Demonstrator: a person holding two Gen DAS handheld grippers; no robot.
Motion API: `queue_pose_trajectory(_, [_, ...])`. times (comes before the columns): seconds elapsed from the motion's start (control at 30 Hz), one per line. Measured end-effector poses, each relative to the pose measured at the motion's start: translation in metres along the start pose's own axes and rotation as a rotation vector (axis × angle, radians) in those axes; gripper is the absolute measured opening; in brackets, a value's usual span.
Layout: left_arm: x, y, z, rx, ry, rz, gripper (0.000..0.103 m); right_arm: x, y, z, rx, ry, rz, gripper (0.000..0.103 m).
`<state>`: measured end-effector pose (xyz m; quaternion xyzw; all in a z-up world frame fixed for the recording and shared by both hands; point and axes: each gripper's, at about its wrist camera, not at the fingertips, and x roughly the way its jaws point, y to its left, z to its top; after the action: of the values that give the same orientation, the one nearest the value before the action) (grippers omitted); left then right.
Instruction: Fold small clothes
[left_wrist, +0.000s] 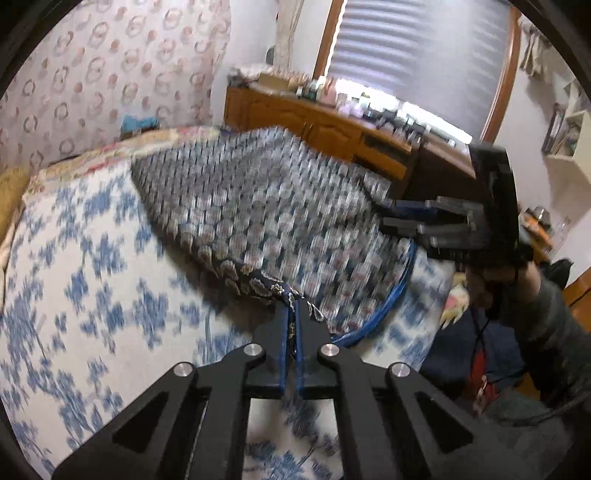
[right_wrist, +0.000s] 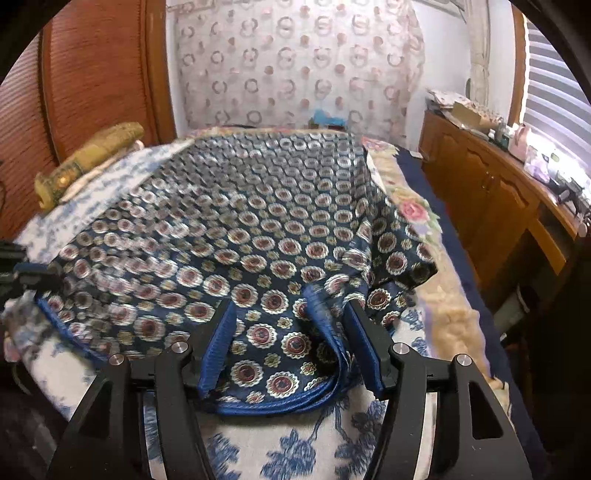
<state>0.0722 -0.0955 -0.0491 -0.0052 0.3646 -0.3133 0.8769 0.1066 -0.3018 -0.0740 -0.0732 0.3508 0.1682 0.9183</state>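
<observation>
Patterned navy cloth (left_wrist: 258, 221) is pinched in the closed left gripper (left_wrist: 293, 299); the right gripper (right_wrist: 291, 321) gapes, seemingly gripping nothing.

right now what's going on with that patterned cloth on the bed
A person is folding a navy patterned cloth on a bed with a blue-and-white cover, a handheld gripper in each hand. The left gripper is shut on one corner of the cloth. The right gripper stands open over the blue-trimmed edge, with the fabric between its fingers but not pinched.
</observation>
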Motion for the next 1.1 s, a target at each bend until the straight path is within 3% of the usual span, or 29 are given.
queue_pose_trajectory(0.23, [-0.004,-0.003,0.043,0.026,-0.059,-0.03,0.0,-0.035,0.014,0.005,-0.003,-0.044,0.131,0.076])
queue_pose_trajectory(0.5, [0.011,0.005,0.072,0.01,-0.071,-0.005,0.0,-0.032,0.048,0.002,-0.125,-0.025,0.209,0.078])
queue_pose_trajectory(0.73, [0.01,0.012,0.084,-0.017,-0.113,0.001,0.0,-0.009,0.053,0.003,-0.163,0.026,0.197,0.078])
queue_pose_trajectory(0.93, [0.001,0.02,0.086,-0.038,-0.137,0.008,0.0,0.017,0.04,-0.003,-0.188,0.095,0.107,0.078])
queue_pose_trajectory(0.97, [0.001,0.022,0.086,-0.041,-0.14,0.009,0.0,0.02,0.036,-0.001,-0.191,0.102,0.102,0.076])
queue_pose_trajectory(1.0, [0.001,0.024,0.087,-0.043,-0.142,0.01,0.0,0.023,0.031,0.001,-0.214,0.108,0.092,0.067])
queue_pose_trajectory(1.07, [0.003,0.03,0.091,-0.046,-0.146,0.018,0.0,0.028,0.023,0.009,-0.247,0.116,0.069,0.044])
queue_pose_trajectory(1.1, [0.004,0.034,0.094,-0.052,-0.147,0.02,0.0,0.03,0.018,0.016,-0.256,0.12,0.063,0.021])
